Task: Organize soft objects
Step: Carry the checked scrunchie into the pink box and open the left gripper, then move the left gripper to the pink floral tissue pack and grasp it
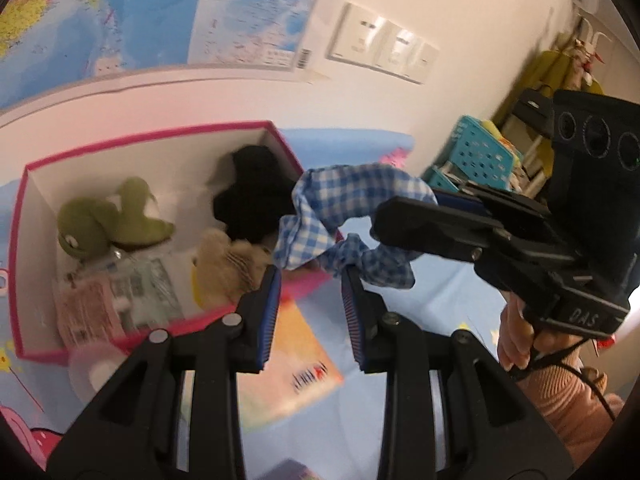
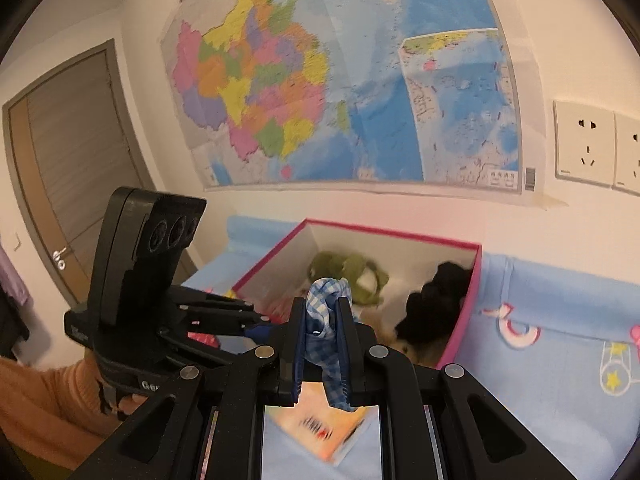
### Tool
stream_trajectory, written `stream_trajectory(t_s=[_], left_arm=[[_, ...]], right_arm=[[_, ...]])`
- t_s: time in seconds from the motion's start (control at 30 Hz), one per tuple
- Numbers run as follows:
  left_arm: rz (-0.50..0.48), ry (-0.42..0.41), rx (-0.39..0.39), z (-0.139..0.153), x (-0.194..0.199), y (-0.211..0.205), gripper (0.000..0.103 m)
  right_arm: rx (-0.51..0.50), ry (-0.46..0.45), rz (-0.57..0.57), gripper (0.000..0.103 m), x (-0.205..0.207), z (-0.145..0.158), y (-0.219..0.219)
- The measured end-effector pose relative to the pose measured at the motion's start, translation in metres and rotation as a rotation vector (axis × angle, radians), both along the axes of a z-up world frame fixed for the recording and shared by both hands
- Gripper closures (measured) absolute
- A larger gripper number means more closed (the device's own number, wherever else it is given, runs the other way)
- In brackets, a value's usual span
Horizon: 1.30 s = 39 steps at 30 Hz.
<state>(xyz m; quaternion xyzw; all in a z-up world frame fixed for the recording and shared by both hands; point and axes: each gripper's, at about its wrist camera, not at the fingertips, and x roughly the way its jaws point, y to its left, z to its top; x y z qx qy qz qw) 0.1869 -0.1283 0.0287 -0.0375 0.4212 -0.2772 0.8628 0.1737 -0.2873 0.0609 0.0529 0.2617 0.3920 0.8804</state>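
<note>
my right gripper (image 2: 319,334) is clamped on the checked cloth (image 1: 352,204), left gripper (image 1: 310,300) jaws apart and empty, so its dangling tail could snag the pink box (image 1: 18,240) rim and pull free.

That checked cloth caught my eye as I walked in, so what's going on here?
A person with a tool in each hand is tidying soft things into the pink box. The right tool is shut on the blue checked cloth, held up in the air beside the box. The left tool stands open just below it, gripping nothing. A green plush, a black item and a tan plush already lie inside.
</note>
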Motion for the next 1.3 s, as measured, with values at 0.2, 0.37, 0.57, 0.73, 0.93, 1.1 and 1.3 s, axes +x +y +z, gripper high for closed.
stream_trajectory(t_s=[0.2, 0.37, 0.57, 0.73, 0.93, 1.1, 1.3], left_arm=[[0.044, 0.029, 0.02, -0.007, 0.026, 0.002, 0.07], [0.067, 0.043, 0.075, -0.02, 0.033, -0.004, 0.069], [0.082, 0.006, 0.141, -0.023, 0.029, -0.01, 0.067], [0.071, -0.033, 0.114, -0.014, 0.015, -0.003, 0.066], [-0.009, -0.102, 0.074, -0.001, -0.035, 0.013, 0.065], [-0.043, -0.106, 0.036, -0.005, -0.075, 0.035, 0.062], [-0.004, -0.031, 0.019, -0.032, -0.108, 0.068, 0.061]], right_arm=[[-0.023, 0.044, -0.014, 0.09, 0.029, -0.014, 0.009], [-0.025, 0.089, -0.064, 0.087, 0.048, -0.03, 0.005], [-0.065, 0.142, -0.174, 0.063, 0.063, -0.05, -0.006], [-0.053, 0.121, -0.189, 0.063, 0.052, -0.044, -0.016], [-0.027, 0.089, -0.11, 0.056, 0.011, -0.033, -0.023], [-0.003, 0.108, 0.009, 0.051, -0.031, -0.04, -0.019], [-0.014, 0.171, 0.12, 0.051, -0.071, -0.068, -0.001]])
